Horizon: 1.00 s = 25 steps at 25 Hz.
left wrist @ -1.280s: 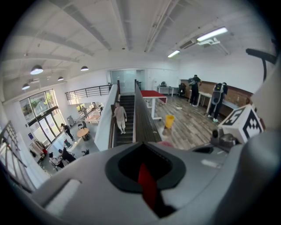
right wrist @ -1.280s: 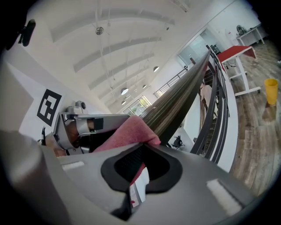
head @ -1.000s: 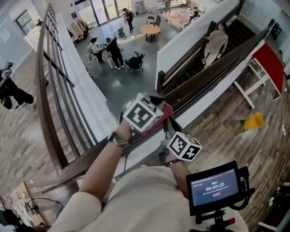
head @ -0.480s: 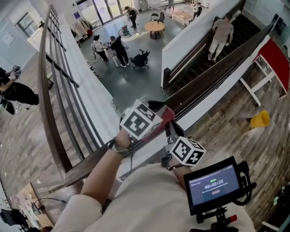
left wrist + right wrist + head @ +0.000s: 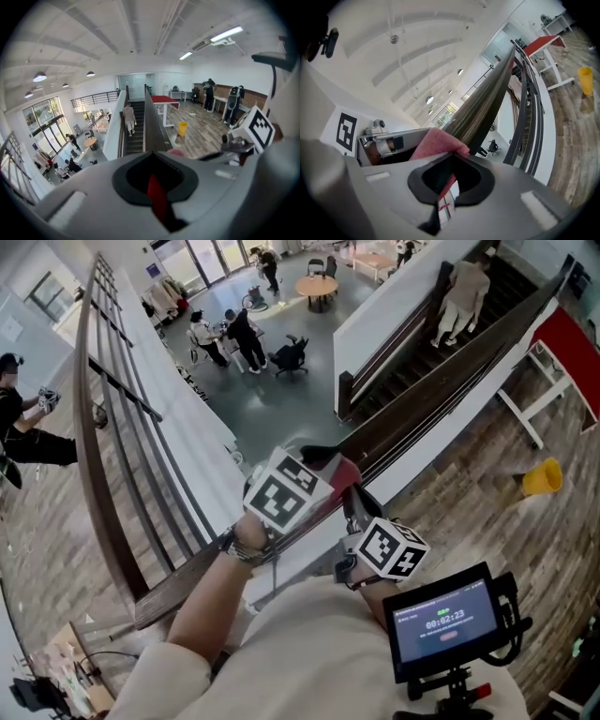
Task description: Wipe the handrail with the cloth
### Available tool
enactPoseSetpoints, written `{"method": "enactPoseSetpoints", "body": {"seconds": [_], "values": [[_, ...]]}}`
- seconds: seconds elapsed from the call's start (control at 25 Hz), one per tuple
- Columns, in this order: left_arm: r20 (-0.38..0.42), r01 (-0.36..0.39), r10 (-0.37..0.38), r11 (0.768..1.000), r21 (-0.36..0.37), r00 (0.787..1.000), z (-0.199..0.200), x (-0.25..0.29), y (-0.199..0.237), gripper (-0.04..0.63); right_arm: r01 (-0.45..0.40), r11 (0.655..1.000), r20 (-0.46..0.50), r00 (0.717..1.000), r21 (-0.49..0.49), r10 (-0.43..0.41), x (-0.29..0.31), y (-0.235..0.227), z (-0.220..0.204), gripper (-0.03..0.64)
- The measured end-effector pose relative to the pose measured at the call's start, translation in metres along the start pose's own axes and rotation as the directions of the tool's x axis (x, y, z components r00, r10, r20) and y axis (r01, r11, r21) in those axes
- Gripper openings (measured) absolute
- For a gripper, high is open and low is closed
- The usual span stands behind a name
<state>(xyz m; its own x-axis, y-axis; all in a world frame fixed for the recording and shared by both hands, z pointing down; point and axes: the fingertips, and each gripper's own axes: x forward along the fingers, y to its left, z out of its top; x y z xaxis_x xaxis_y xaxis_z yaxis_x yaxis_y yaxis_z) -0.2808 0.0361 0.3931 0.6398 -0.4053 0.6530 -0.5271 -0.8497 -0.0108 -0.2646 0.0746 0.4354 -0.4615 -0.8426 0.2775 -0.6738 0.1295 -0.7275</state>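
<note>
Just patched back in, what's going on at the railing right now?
The person stands at the wooden handrail with a gripper in each hand. The left gripper and the right gripper are both shut on the same red cloth, which is bunched against the rail between them. Ahead, the rail runs on down beside the stairs. How much of it has been wiped cannot be told from here.

The person wears a cream short-sleeved shirt (image 5: 309, 652) and a dark wristband (image 5: 236, 542) on the left wrist. The left gripper (image 5: 157, 197) and right gripper (image 5: 443, 187) are smooth grey shells with black-rimmed jaw mouths. Each carries a white cube (image 5: 286, 491) printed with black square markers.
</note>
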Motion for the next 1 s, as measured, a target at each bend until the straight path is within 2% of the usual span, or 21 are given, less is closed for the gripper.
{"method": "enactPoseSetpoints", "body": {"seconds": [1.0], "values": [[0.011, 0.007, -0.007, 1.0, 0.018, 1.0, 0.017, 0.02, 0.011, 0.0, -0.012, 0.999, 0.042, 0.999, 0.039, 0.011, 0.006, -0.011, 0.013, -0.009]]}}
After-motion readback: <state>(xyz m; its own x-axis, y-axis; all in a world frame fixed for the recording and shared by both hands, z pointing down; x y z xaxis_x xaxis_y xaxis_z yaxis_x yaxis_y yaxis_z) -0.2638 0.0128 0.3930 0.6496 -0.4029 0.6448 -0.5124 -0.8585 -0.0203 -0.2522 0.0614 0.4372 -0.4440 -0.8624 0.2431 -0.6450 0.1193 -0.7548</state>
